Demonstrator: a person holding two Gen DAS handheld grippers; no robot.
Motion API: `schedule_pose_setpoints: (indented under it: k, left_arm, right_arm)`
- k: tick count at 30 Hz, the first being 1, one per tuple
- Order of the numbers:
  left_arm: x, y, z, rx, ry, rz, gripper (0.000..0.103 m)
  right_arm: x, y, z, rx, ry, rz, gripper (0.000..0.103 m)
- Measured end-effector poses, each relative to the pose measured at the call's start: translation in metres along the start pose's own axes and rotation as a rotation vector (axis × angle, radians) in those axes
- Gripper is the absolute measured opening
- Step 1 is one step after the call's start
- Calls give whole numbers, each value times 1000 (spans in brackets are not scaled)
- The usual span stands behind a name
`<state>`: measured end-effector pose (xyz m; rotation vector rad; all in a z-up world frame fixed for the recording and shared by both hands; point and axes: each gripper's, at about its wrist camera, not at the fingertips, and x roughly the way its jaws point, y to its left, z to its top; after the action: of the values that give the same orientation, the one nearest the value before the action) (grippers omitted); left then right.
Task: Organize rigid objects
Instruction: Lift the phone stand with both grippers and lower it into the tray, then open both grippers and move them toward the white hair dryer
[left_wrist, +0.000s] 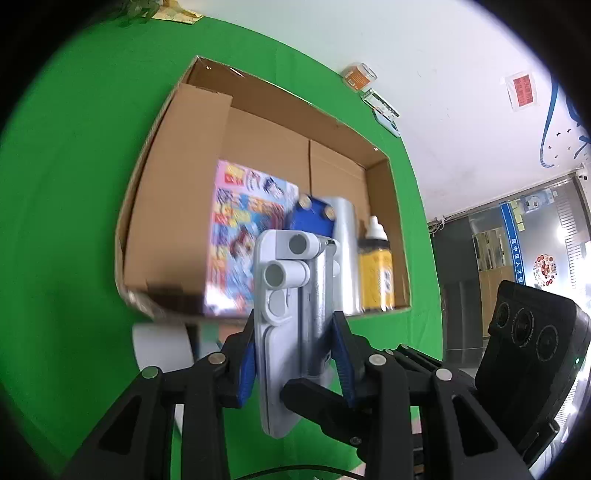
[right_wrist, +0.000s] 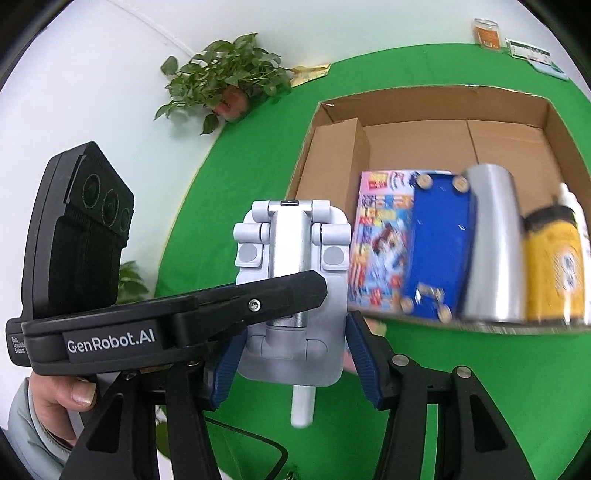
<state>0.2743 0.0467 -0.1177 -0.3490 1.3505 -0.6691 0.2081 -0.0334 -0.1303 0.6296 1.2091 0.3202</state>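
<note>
Both grippers seem to be on the same thing here, a grey-and-white folding plastic stand with a metal centre post (left_wrist: 291, 317). From the left wrist view, the left gripper (left_wrist: 295, 354) has its blue-padded fingers closed against the stand's two long edges, holding it upright above the green cloth tabletop (left_wrist: 74, 221). In the right wrist view the right gripper (right_wrist: 291, 354) sits with its blue pads at both sides of the stand's lower end (right_wrist: 295, 295), looking pressed in, though I can't say for sure they're touching. The left gripper's black finger crosses in front of it there.

Going left to right past that: a potted green plant (right_wrist: 229, 81) sits at the cloth's far edge, then the open brown cardboard box (right_wrist: 332, 155). Inside the box, lined up along the near wall, there's a colourful cartoon-print flat package (right_wrist: 380, 236), a blue rectangular block with round tan pegs (right_wrist: 439, 240), a silver metal cylinder (right_wrist: 495, 240), and a yellow bottle with a white nozzle cap (right_wrist: 554, 266). The box contents are motion-blurred.
</note>
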Motion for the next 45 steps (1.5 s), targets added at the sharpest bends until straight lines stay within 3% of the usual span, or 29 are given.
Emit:
schedule_pose_setpoints:
  k: [13, 16, 17, 18, 19, 20, 21, 27, 28, 29, 30, 31, 32, 33, 35, 36, 37, 38, 39, 40, 45]
  left_arm:
    - [49, 26, 58, 18, 86, -101, 35]
    - [53, 30, 61, 18, 64, -67, 35]
    - [49, 30, 58, 32, 47, -63, 36]
    - [43, 31, 54, 50, 25, -75, 40]
    - [35, 31, 48, 68, 1, -62, 55]
    - [26, 33, 41, 79, -27, -33, 68]
    - [18, 35, 33, 81, -52, -15, 70]
    - [-20, 66, -18, -43, -131, 51, 75]
    - [-24, 70, -24, -57, -143, 62, 73]
    - [-29, 74, -31, -62, -163, 80, 61]
    - [-34, 76, -37, -55, -184, 109, 40]
    - [-34, 75, -39, -29, -163, 130, 1]
    - [-35, 73, -42, -3, -153, 157, 3]
    - [-37, 71, -45, 19, -163, 176, 3]
    - [-48, 67, -49, 43, -208, 194, 5]
    - [-55, 66, -50, 34, -243, 207, 10]
    - [-61, 67, -51, 22, -269, 216, 46]
    - [-66, 69, -55, 6, -306, 211, 94]
    - [-69, 72, -59, -4, -339, 203, 103]
    - [-71, 74, -62, -12, -355, 188, 102]
    - [-41, 106, -74, -110, -160, 175, 102]
  right_arm:
    - [51, -33, 48, 103, -6, -107, 51]
    - [55, -35, 55, 112, -1, -181, 53]
    - [53, -31, 54, 85, -5, -226, 63]
    - [50, -28, 52, 71, -9, -249, 81]
    - [47, -26, 49, 62, -12, -262, 88]
    - [40, -22, 42, 51, -16, -273, 91]
    - [35, -19, 36, 39, -16, -279, 91]
    - [7, 1, -1, -42, -5, -360, 96]
    - [5, 4, -4, -51, -3, -376, 96]
    - [3, 6, -6, -62, 0, -386, 94]
    - [1, 7, -7, -64, -2, -383, 78]
    - [-2, 7, -7, -64, -10, -359, 62]
    - [-4, 8, -5, -61, -14, -329, 31]
    - [-6, 9, -4, -64, -20, -325, 25]
    - [-13, 14, -4, -92, -70, -337, 31]
    - [-17, 17, -6, -105, -93, -334, 57]
    - [-18, 18, -6, -107, -104, -337, 82]
    - [-18, 17, -8, -96, -117, -352, 100]
    - [-16, 15, -11, -84, -132, -364, 102]
    - [-11, 11, -13, -71, -120, -358, 102]
    - [39, -11, -46, -27, 33, -291, 102]
